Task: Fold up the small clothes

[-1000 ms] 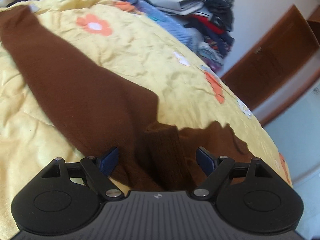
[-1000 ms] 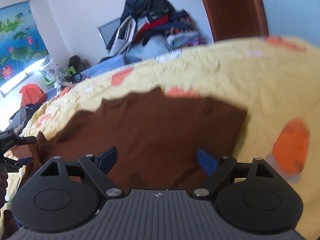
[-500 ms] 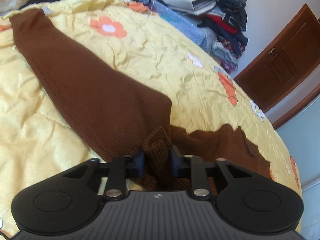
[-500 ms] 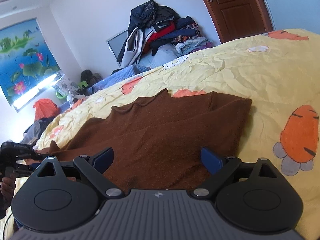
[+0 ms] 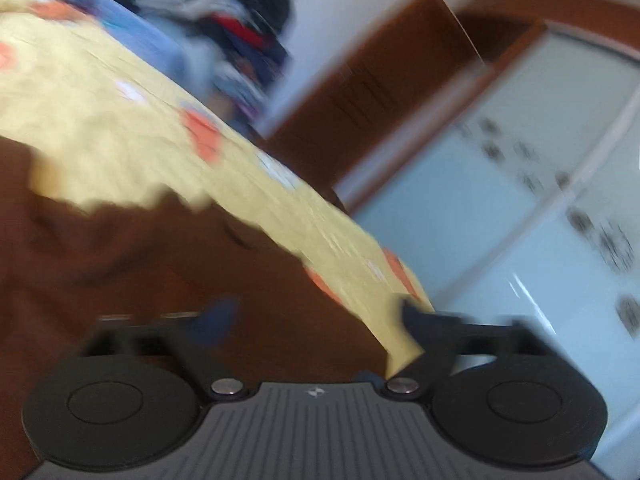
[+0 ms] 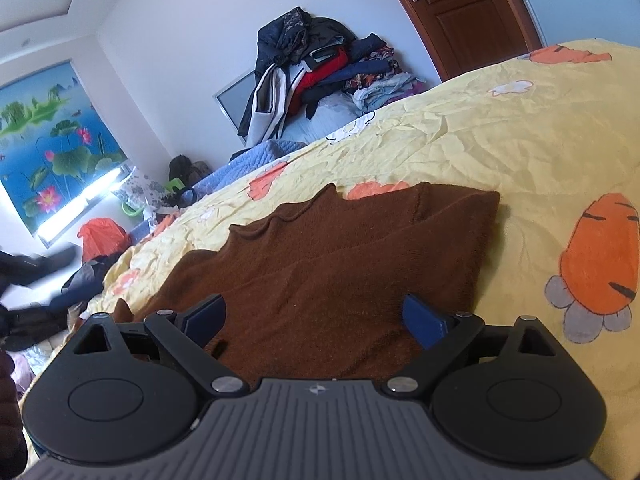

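A brown knit sweater [image 6: 340, 248] lies partly folded on the yellow carrot-print bedspread [image 6: 500, 140]. My right gripper [image 6: 312, 312] hovers low over its near edge, open, with only flat fabric below the pads. The left wrist view is motion-blurred. There my left gripper [image 5: 316, 312] is over the sweater [image 5: 140, 264] near the edge of the bed, its jaws opening wide. Nothing is pinched between them. The sleeve cuff is out of sight.
A tall heap of clothes [image 6: 312, 76] is stacked against the far wall beyond the bed. A wooden door [image 6: 460, 12] stands at the back right. Pale sliding wardrobe doors [image 5: 520, 200] are past the bed's edge. Bags and clothes lie on the floor at the left [image 6: 100, 236].
The left gripper shut on the sweater's ribbed cuff, then let it go and opened wide while it swung right and upward. The right gripper stayed open and almost still.
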{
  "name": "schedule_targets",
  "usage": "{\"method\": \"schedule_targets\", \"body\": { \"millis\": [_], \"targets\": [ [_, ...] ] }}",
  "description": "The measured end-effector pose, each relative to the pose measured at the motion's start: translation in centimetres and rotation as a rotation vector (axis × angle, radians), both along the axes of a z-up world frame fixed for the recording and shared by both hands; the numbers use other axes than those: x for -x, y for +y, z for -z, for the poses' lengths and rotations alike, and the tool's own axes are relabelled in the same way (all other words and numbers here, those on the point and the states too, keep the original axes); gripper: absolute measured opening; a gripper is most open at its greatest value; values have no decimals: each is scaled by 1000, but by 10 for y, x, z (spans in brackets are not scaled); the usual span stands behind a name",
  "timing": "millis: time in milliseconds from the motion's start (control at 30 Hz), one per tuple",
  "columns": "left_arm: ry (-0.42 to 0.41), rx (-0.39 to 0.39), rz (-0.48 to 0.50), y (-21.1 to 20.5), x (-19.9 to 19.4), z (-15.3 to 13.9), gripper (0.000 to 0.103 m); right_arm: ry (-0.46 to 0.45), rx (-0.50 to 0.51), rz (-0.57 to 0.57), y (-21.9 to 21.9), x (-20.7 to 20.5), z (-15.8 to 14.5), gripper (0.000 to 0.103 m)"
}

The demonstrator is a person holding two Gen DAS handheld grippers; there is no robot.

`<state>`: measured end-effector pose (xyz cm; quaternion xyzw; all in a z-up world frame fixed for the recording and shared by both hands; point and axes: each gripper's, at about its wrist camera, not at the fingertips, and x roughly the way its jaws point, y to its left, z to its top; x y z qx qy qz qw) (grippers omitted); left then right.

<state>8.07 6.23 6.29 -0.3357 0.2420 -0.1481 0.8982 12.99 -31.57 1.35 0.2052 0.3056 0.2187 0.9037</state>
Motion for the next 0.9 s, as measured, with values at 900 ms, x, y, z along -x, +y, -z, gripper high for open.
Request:
{"method": "schedule_targets", "body": {
  "millis": [900],
  "targets": [
    [167, 97, -950, 355, -1, 73, 99, -77, 300, -440, 178, 16, -3, 103]
  ]
}}
